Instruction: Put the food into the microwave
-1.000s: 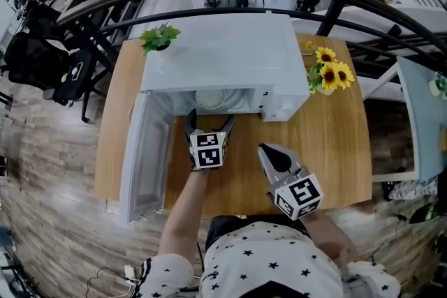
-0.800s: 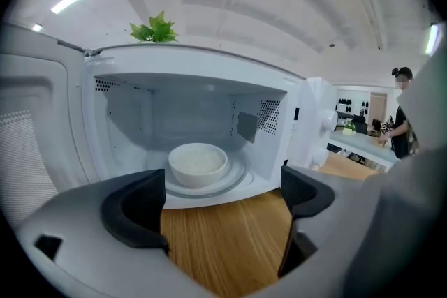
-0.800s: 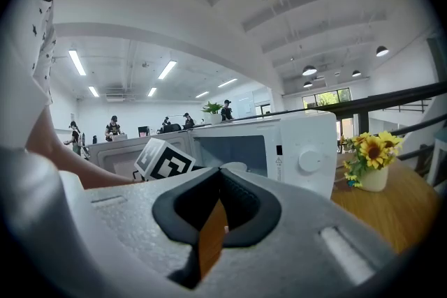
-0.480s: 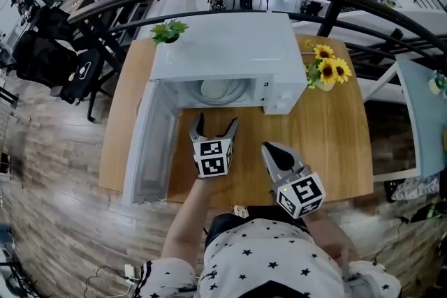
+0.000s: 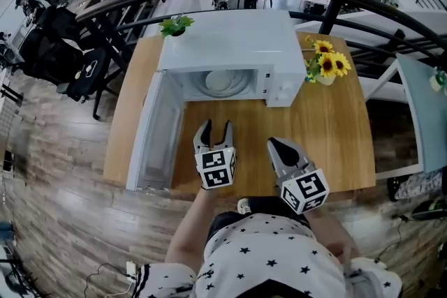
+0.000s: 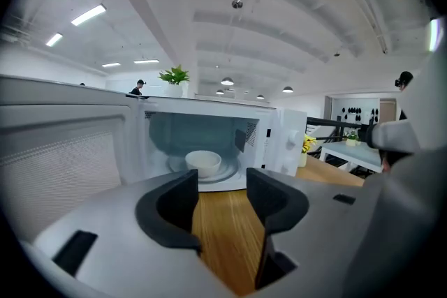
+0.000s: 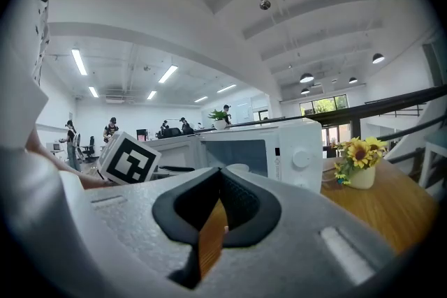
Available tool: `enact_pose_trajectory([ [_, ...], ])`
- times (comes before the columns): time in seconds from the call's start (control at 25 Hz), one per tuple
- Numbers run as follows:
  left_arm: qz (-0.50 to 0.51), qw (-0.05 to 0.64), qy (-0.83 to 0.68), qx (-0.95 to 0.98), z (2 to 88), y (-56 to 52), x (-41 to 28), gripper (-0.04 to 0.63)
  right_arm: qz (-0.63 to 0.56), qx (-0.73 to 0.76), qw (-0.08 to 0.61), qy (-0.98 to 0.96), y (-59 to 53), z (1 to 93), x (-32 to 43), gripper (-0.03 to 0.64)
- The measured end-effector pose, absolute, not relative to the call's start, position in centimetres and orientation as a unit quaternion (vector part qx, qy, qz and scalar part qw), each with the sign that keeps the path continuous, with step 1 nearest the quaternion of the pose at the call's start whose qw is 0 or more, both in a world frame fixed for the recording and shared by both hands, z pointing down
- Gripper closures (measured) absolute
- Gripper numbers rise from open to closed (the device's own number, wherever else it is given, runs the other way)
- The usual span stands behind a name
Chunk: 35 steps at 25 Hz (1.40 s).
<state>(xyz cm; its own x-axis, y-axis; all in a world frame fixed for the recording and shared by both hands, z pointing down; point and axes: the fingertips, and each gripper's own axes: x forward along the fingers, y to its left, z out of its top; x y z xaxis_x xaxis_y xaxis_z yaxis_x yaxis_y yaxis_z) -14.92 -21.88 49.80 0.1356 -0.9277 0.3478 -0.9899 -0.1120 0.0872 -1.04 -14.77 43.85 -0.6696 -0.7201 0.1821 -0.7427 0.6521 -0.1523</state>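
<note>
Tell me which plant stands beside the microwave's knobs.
The sunflowers, on the table just right of the microwave; the green plant is at its far left corner.

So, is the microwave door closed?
No, the microwave door stands swung wide open at the left, and a white bowl shows inside the cavity.

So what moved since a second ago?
The left gripper pulled back from the microwave toward the person, and its fingers have just been closing, with nothing between them. The bowl stayed inside, the door stayed open, and the right gripper stayed shut.
</note>
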Motion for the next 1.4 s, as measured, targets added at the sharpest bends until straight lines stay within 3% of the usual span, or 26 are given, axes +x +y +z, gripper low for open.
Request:
enact_pose_trajectory([
  [0.24, 0.077, 0.151, -0.660, 0.732, 48.1, -18.6, -15.3, 0.490, 0.105, 0.398, 0.051, -0.910, -13.6, 43.8, -1.0, 0.612],
  [0.52, 0.066, 0.155, -0.653, 0.738, 47.1, -15.6, -14.8, 0.558, 0.099, 0.399, 0.051, -0.910, -12.7, 43.7, -0.8, 0.612],
  [1.4, 0.054, 0.154, -0.624, 0.764, 45.7, -12.6, -14.5, 0.592, 0.088, 0.400, 0.043, -0.911, -11.4, 43.7, -1.2, 0.612],
])
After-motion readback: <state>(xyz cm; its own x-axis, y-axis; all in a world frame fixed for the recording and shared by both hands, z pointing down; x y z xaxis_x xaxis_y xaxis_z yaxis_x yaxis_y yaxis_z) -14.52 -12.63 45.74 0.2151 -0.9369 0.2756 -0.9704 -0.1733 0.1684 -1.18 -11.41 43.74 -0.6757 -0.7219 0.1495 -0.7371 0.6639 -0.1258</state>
